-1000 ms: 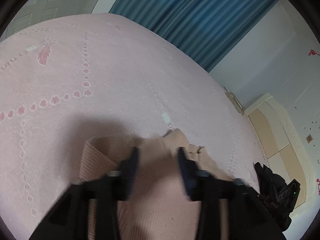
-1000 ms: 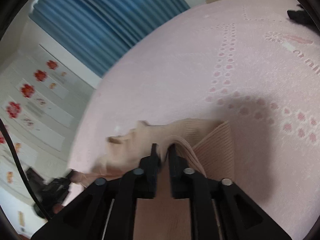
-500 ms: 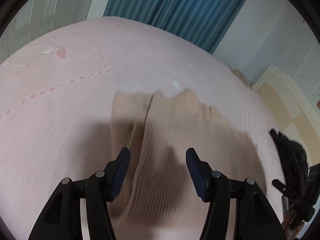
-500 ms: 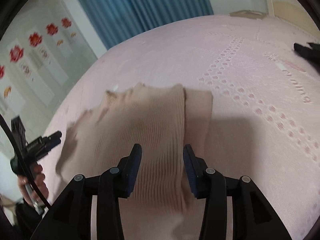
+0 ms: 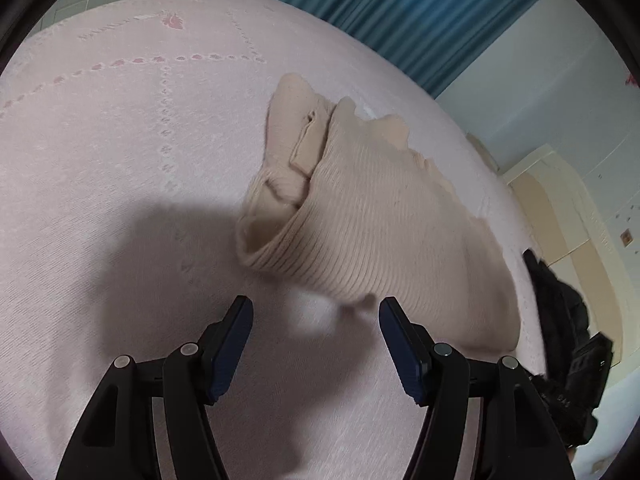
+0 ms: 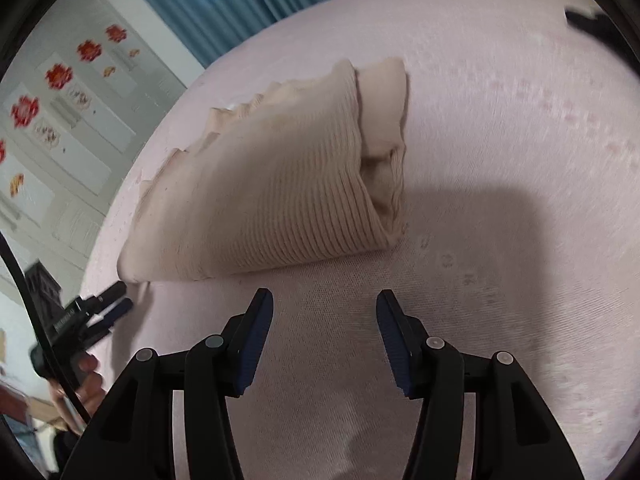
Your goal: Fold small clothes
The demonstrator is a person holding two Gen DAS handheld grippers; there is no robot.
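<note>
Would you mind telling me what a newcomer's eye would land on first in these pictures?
First, the beige ribbed garment, folded and lying alone mid-view on the pink bedspread. Next, the two open grippers, left gripper and right gripper, low in their views, neither touching it. Blue curtains hang behind the bed.

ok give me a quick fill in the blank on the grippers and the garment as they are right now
1. The left gripper is ____, holding nothing.
2. The ribbed garment is ____ in colour.
3. The garment lies on a ____ bedspread.
4. The right gripper is ____ the garment, not touching it.

Missing words: open; beige; pink; short of
</note>
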